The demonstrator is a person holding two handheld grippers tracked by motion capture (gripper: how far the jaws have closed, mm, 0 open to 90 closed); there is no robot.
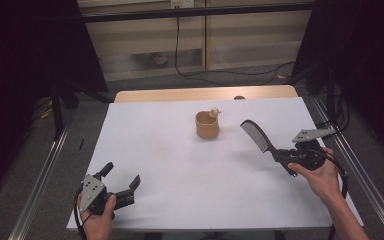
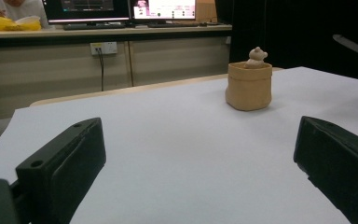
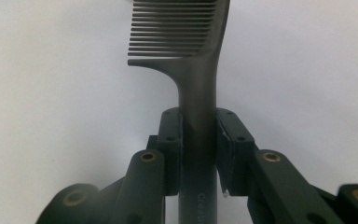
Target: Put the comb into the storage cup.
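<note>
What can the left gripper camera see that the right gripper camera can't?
The left gripper view has a tan cup with a little bear figure peeking out, monitors on a desk behind, and wide-open black jaws of the left gripper. The right gripper view has a black comb, its handle clamped by the right gripper. Both views share the white table.
</note>
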